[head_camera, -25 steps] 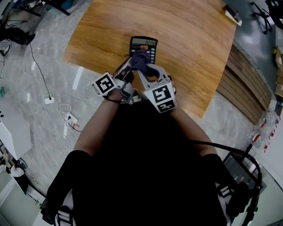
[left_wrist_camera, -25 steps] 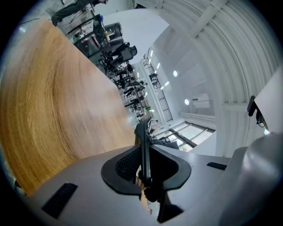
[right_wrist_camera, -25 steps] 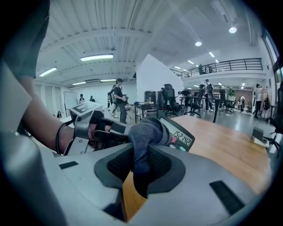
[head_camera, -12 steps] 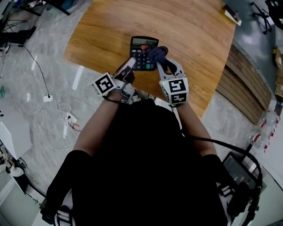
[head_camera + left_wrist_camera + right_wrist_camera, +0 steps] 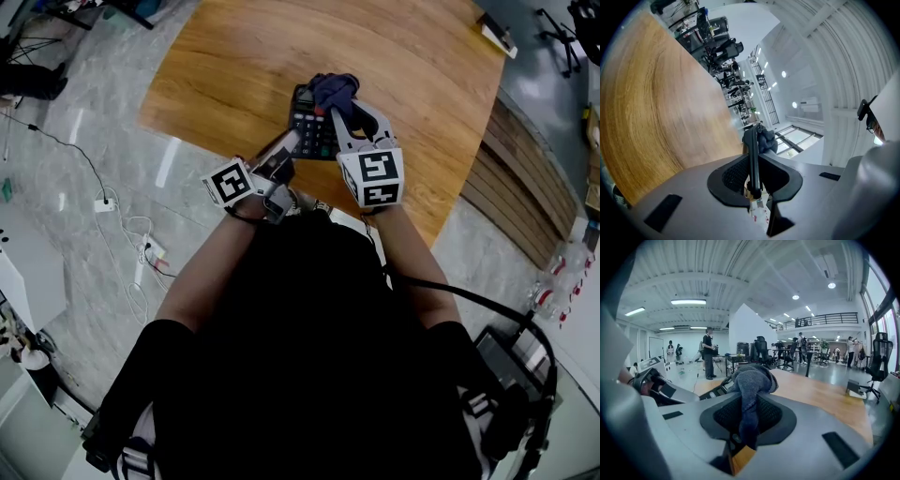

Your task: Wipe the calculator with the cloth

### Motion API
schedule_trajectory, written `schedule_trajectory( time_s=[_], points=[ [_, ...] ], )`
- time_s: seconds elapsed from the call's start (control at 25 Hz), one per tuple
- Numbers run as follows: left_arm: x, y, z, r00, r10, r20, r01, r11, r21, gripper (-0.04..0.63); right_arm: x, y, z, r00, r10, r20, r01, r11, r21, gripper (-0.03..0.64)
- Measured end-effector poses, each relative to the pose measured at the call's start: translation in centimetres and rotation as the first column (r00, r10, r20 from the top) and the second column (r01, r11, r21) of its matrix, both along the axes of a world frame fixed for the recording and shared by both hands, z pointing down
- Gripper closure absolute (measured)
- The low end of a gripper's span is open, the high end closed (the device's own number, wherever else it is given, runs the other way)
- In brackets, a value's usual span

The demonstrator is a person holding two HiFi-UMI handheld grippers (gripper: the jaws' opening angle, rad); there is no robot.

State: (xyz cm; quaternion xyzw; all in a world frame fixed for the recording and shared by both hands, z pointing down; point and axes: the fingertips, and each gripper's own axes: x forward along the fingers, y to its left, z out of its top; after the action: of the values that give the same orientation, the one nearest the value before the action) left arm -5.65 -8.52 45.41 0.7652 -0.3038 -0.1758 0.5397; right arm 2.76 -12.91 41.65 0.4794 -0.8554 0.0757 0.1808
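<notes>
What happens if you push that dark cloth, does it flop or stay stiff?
Probably floppy: the cloth bunches and droops between the right gripper's fingers. It likely squashes rather than slides, since it looks fuzzy. It seems light, hanging from one small pinched fold.

A wooden table (image 5: 403, 66) spreads below and ahead of both pairs of jaws, on a glossy grey stone floor (image 5: 84, 141). White cables (image 5: 139, 246) trail over that floor, left of the jaws of the left gripper (image 5: 291, 145). Beyond the jaws of the right gripper (image 5: 749, 401) stands a person (image 5: 708, 355). An office chair (image 5: 879, 357) sits far to their right, with ceiling lights (image 5: 688, 301) above.
</notes>
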Motion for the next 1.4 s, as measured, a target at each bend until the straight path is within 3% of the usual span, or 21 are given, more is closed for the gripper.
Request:
schedule_trajectory(
  time_s=[0.24, 0.36, 0.56, 0.72, 0.92, 1.08, 1.28, 1.4],
  points=[
    [0.2, -0.3, 0.3, 1.0, 0.017, 0.001, -0.017, 1.0, 0.005, 0.523, -3.9, 0.6, -1.1, 0.994, -0.11, 0.019, 0.109, 0.993, 0.036, 0.537],
    [-0.3, -0.4, 0.8, 1.0, 0.007, 0.013, -0.007, 1.0, -0.024, 0.523, -1.6, -0.7, -0.5, 0.999, -0.047, 0.005, 0.047, 0.998, 0.031, 0.537],
    [-0.8, -1.2, 0.4, 0.999, -0.027, -0.044, 0.026, 0.999, -0.03, 0.523, 4.3, -2.0, 1.4, 0.996, 0.081, -0.021, -0.081, 0.997, -0.004, 0.537],
    [-1.3, -2.1, -0.8, 0.994, -0.056, -0.098, 0.053, 0.998, -0.033, 0.523, 6.4, -1.1, 2.6, 0.995, 0.094, 0.039, -0.093, 0.995, -0.028, 0.538],
    [-1.1, -3.3, -3.8, 0.98, -0.067, -0.187, 0.067, 0.998, -0.002, 0.523, 4.3, 1.1, 3.7, 0.983, -0.038, 0.181, 0.044, 0.999, -0.027, 0.537],
    [-1.7, -4.1, -5.1, 0.963, -0.094, -0.251, 0.094, 0.996, -0.01, 0.523, 0.9, 4.4, 3.4, 0.933, -0.212, 0.292, 0.219, 0.976, 0.009, 0.537],
    [-3.1, -4.5, -5.5, 0.941, -0.136, -0.31, 0.132, 0.991, -0.033, 0.523, -1.7, 7.6, 3.9, 0.884, -0.355, 0.303, 0.367, 0.93, 0.019, 0.537],
    [-2.6, -4.2, -5.7, 0.936, -0.123, -0.331, 0.117, 0.992, -0.04, 0.523, -2.5, 8.1, 3.7, 0.871, -0.387, 0.302, 0.395, 0.918, 0.035, 0.537]
  ],
)
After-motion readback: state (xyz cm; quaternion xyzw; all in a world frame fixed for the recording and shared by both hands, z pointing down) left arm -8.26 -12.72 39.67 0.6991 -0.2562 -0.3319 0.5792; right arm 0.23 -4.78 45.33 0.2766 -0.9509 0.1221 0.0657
